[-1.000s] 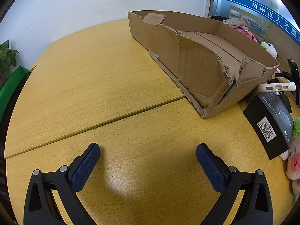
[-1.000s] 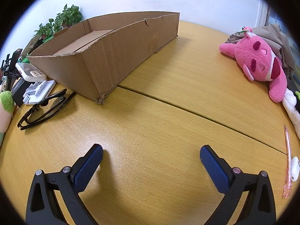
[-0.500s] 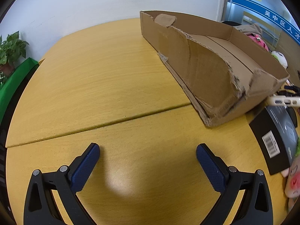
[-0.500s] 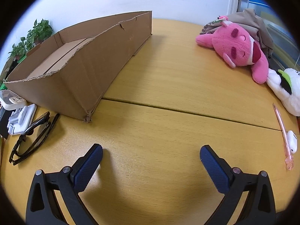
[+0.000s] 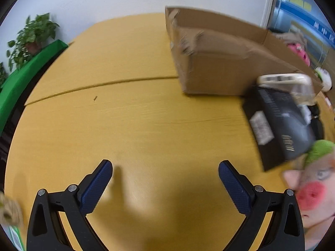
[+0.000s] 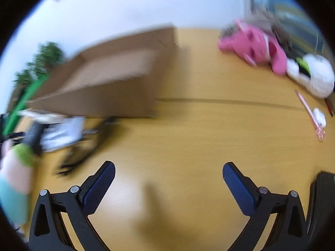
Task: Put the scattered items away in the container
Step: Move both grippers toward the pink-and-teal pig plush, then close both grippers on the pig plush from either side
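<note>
A torn cardboard box (image 5: 226, 62) stands open on the wooden table (image 5: 125, 125); it also shows, blurred, in the right wrist view (image 6: 108, 83). My left gripper (image 5: 165, 169) is open and empty over bare table, short of a black box with a barcode (image 5: 276, 123), a white plastic item (image 5: 286, 81) and a pig plush with a green tuft (image 5: 314, 184). My right gripper (image 6: 168, 170) is open and empty. Black glasses (image 6: 77, 156) lie to its left. A pink plush (image 6: 257, 50), a white plush (image 6: 314, 77) and a pink pen (image 6: 309, 110) lie at right.
A green-edged board (image 5: 25, 77) and a potted plant (image 5: 31, 39) stand at the table's far left. A dark object (image 6: 320, 205) sits at the right edge of the right wrist view. A small white item (image 6: 319, 119) lies beside the pen.
Both views have swung and blurred with motion. The left view has pulled back, bringing the black box and pig plush closer at right. The right view has pulled back and turned right. Both grippers stay open.
</note>
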### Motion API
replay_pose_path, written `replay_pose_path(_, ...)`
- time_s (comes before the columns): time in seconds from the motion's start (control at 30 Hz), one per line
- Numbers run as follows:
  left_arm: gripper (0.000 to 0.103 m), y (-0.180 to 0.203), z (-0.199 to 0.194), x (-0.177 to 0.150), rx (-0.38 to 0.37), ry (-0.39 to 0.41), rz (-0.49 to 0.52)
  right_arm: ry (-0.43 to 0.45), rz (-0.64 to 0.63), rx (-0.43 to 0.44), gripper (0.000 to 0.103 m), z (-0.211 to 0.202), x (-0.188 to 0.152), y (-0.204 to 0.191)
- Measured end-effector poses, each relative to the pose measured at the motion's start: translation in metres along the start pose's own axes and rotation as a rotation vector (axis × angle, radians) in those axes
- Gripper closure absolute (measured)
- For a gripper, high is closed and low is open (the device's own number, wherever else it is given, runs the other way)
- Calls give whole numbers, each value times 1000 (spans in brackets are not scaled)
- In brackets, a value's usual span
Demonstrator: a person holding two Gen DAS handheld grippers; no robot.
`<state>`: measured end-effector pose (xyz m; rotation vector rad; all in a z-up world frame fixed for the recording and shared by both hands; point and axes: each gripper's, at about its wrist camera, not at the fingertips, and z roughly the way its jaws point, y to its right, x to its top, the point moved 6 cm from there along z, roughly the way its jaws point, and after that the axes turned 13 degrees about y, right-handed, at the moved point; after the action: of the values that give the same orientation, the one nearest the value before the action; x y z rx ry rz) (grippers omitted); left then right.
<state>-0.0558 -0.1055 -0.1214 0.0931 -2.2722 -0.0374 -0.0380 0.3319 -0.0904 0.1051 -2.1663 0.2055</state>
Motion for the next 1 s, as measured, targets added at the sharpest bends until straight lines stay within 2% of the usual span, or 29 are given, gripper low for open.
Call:
replay_pose_path(0.1,0,32,-52,17,-87,144,-84,97,-101,8,1,-29,8,-48)
replay_pose_path(0.17,0,54,-81,28,-129,228,-98,148,-145,32,1,-40,15,-85)
replay_pose_path(0.23,0,72,-102,35,-144,276,-91,197,-183,41,1,-54,16,-118)
replay_pose_path(0.33,0,97,-113,37,-165,265,-64,231,-204,52,1,-62,15,-152)
replay_pose_path(0.47,0,119,-121,28,-190,254,-37,140,-104,134,1,-63,-2,-175)
replay_pose_path(0.6,0,133,-130,10,-214,231,-50,115,-109,113,1,-77,-13,-180)
replay_pose_path(0.83,0,155,-157,-8,-253,237,-68,142,-90,94,1,-108,-21,-191)
replay_pose_path(1.0,0,161,-174,-14,-220,262,-50,141,-58,100,1,-121,-29,-198)
